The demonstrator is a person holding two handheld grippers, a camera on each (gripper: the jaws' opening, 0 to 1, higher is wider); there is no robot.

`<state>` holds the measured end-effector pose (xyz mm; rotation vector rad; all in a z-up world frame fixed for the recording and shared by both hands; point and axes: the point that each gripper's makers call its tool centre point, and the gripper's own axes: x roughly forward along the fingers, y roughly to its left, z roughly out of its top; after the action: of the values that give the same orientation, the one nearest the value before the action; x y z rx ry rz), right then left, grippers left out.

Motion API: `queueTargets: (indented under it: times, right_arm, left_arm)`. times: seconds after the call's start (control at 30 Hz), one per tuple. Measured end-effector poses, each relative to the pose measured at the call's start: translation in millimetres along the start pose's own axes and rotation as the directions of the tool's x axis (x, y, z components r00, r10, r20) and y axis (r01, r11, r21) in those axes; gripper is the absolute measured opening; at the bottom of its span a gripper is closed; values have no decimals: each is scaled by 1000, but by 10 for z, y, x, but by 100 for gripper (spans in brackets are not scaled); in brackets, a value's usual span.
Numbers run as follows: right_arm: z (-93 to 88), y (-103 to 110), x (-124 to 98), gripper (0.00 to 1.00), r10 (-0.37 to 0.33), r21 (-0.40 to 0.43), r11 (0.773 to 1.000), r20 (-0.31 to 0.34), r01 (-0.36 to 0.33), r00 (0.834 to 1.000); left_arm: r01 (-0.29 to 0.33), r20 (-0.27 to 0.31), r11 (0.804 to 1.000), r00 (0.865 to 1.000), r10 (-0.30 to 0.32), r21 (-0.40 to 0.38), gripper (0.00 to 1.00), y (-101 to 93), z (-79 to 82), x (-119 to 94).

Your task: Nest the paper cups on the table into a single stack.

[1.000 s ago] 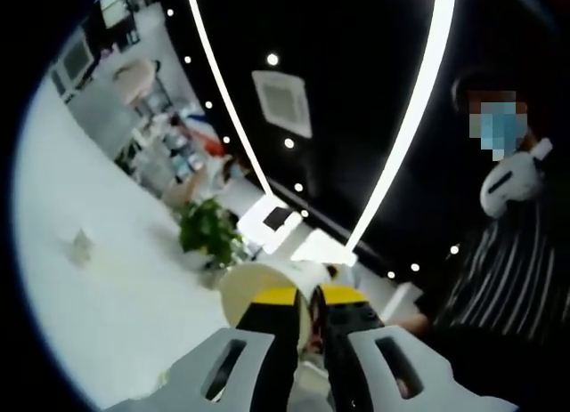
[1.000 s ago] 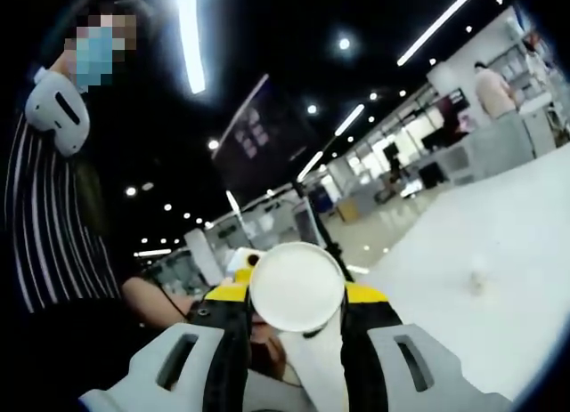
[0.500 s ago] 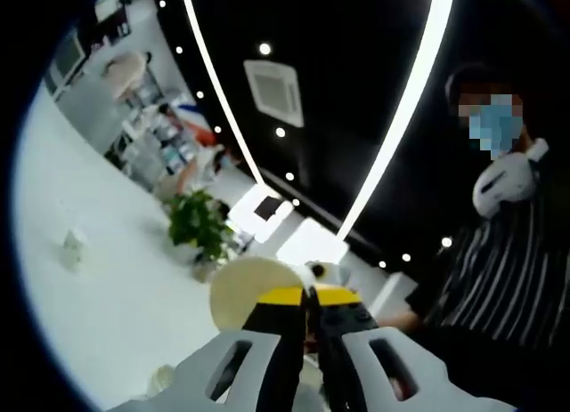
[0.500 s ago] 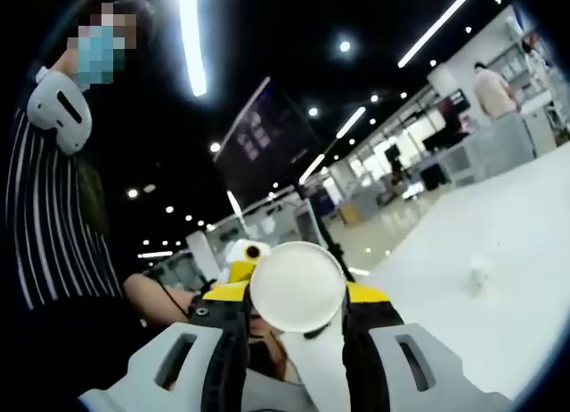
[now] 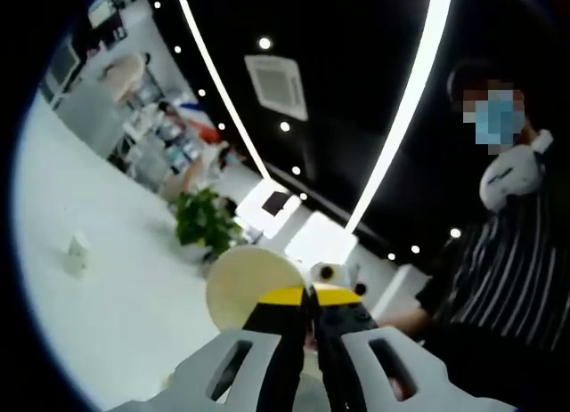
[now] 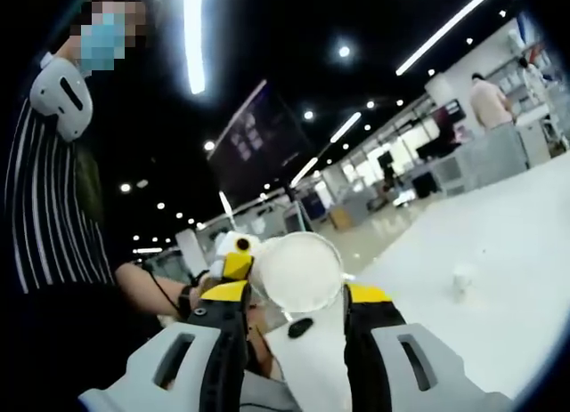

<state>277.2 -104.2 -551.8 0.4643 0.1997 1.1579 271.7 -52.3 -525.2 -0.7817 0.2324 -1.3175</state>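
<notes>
Dark ceiling, lit by long LED strips (image 5: 405, 105) and small downlights (image 6: 343, 51), strips blown out with halo glare. White table (image 5: 107, 287) overexposed, nearly featureless, no clear shadows. Heavy fisheye bending at the edges, soft focus and slight blur throughout, far background (image 6: 445, 145) hazy, near cup (image 6: 298, 271) washed out.

White table (image 5: 116, 314) with one small pale object (image 5: 77, 250) on it, far off; identity unclear.
</notes>
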Motion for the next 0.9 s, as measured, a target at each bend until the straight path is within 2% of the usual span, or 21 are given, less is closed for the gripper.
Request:
queueTargets:
  times: [0.2, 0.53, 0.7, 0.8, 0.9]
  right_arm:
    - [9, -142, -135, 41, -47, -5, 999, 8, 47, 999]
    - [92, -398, -295, 53, -135, -53, 989, 14, 135, 991]
    - [133, -616, -416, 68, -235, -100, 967, 7, 234, 972]
    - [137, -674, -459, 72, -251, -103, 963, 1, 249, 968]
    - [117, -784, -526, 76, -298, -121, 948, -16, 294, 955]
  left_arm:
    - [-14, -11, 1000, 1000, 14, -4, 0, 27, -5, -16]
    - [-39, -24, 999, 999, 39, -2, 0, 60, 7, -69]
    - [-50, -26, 999, 998, 50, 3, 0, 62, 13, -85]
    - [-57, -37, 998, 998, 58, 7, 0, 48, 0, -87]
    - [-72, -89, 997, 993, 75, 33, 0, 32, -67, -90]
